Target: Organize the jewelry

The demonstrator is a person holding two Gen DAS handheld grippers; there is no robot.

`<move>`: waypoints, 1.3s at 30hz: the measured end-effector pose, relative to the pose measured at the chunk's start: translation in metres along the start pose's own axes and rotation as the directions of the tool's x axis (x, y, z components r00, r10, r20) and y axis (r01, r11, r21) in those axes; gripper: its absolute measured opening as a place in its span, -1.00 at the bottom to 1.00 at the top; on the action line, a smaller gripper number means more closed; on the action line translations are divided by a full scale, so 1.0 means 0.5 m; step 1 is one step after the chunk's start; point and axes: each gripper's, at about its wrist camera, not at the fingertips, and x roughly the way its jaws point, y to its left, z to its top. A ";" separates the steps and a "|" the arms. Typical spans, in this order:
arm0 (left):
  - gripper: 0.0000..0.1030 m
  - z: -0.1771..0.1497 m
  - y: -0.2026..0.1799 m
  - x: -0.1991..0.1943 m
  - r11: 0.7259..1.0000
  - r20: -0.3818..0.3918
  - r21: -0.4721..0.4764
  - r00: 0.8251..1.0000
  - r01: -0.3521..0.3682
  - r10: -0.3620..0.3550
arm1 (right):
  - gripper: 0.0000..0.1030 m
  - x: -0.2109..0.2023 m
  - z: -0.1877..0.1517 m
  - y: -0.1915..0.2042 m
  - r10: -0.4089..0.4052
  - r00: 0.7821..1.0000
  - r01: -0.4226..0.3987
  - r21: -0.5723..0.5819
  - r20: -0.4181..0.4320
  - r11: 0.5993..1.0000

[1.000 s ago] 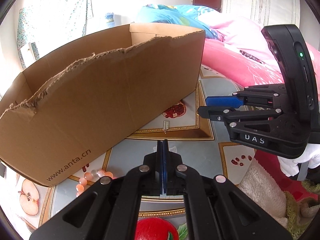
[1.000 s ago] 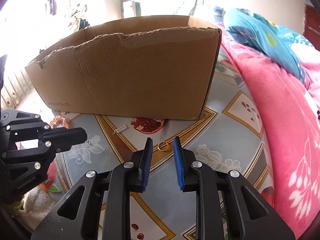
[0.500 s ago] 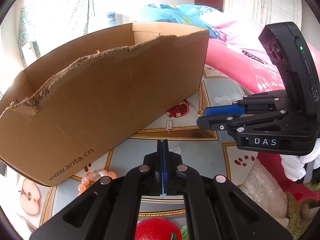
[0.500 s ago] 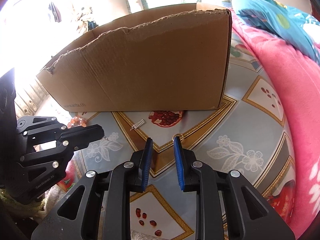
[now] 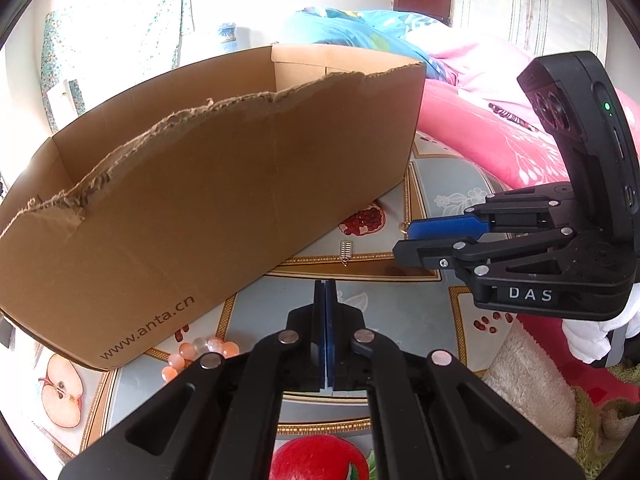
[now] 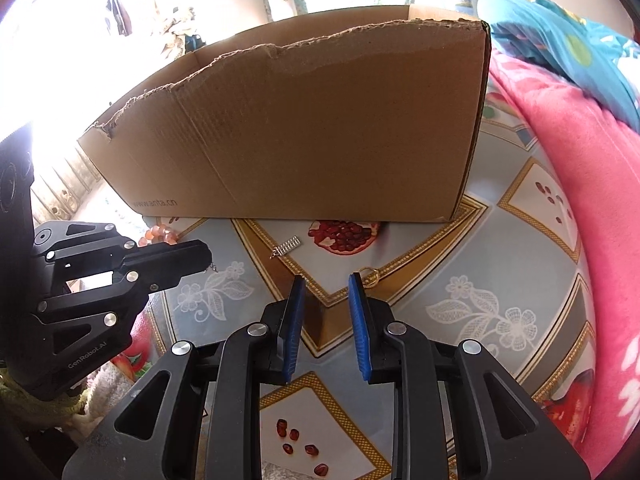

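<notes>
A big cardboard box (image 5: 208, 200) (image 6: 304, 128) stands on a table with a fruit-print cloth (image 6: 460, 264). A small silver hair clip (image 5: 346, 249) (image 6: 286, 246) lies in front of the box. A gold ring (image 6: 370, 274) lies just past my right gripper's right fingertip. A pink bead bracelet (image 5: 200, 350) (image 6: 160, 234) lies by the box's left corner. My left gripper (image 5: 325, 286) is shut and looks empty, low over the cloth. My right gripper (image 6: 325, 280) is open and empty; it also shows in the left wrist view (image 5: 408, 236).
A pink blanket (image 6: 580, 184) and blue bedding (image 5: 360, 32) lie to the right and behind the box. A fluffy beige cloth (image 5: 528, 384) hangs at the table's near edge. The box blocks the far side of the table.
My right gripper has moved forward and left, nearer the box, so the gold ring now lies by its right fingertip rather than between the fingers. The left gripper has stayed shut.
</notes>
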 end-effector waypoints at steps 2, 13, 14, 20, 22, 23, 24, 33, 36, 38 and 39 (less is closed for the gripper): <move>-1.00 0.001 0.000 0.001 1.000 -0.001 0.002 1.000 -0.001 0.001 | -0.55 -0.003 0.003 -0.004 -0.008 1.000 0.008 -0.003 0.009 1.000; -1.00 0.005 0.001 0.007 1.000 -0.001 0.005 1.000 -0.001 0.001 | -0.62 0.002 0.002 -0.001 -0.086 0.996 0.085 -0.202 0.007 0.976; -1.00 0.005 0.001 0.007 1.000 -0.001 0.005 1.000 -0.003 0.003 | -0.63 0.008 0.002 -0.001 -0.083 0.997 0.081 -0.217 -0.002 0.973; -1.00 0.007 0.001 0.008 1.000 -0.003 0.006 1.000 -0.009 0.009 | -0.80 0.021 0.009 -0.008 -0.025 0.999 0.019 -0.244 -0.021 0.969; -1.00 0.007 0.001 0.009 1.000 -0.004 0.005 1.000 -0.009 0.009 | -0.81 0.038 0.025 -0.033 -0.018 1.000 0.012 -0.244 -0.023 0.970; -1.00 0.007 0.000 0.009 1.000 -0.004 0.006 1.000 -0.010 0.010 | -0.81 0.040 0.027 -0.037 -0.012 1.000 0.006 -0.238 -0.024 0.971; -1.00 0.007 0.001 0.009 1.000 -0.004 0.006 1.000 -0.010 0.010 | -0.81 0.041 0.027 -0.040 -0.008 1.000 0.003 -0.231 -0.023 0.973; -1.00 0.010 -0.002 0.000 1.000 0.008 0.013 1.000 -0.017 0.017 | -0.81 0.002 0.015 -0.066 0.000 1.000 0.002 -0.184 0.011 0.983; -1.00 0.010 -0.003 -0.013 1.000 0.021 0.011 1.000 -0.019 0.019 | -0.81 -0.023 0.006 -0.054 0.005 1.000 0.001 -0.172 0.030 0.985; -1.00 0.009 -0.004 -0.025 1.000 0.031 0.013 0.999 -0.018 0.018 | -0.81 -0.038 0.006 -0.053 0.008 0.999 0.000 -0.164 0.047 0.986; -1.00 0.010 -0.004 -0.032 1.000 0.038 0.012 0.999 -0.014 0.014 | -0.81 -0.045 0.005 -0.054 0.011 0.998 -0.002 -0.159 0.055 0.987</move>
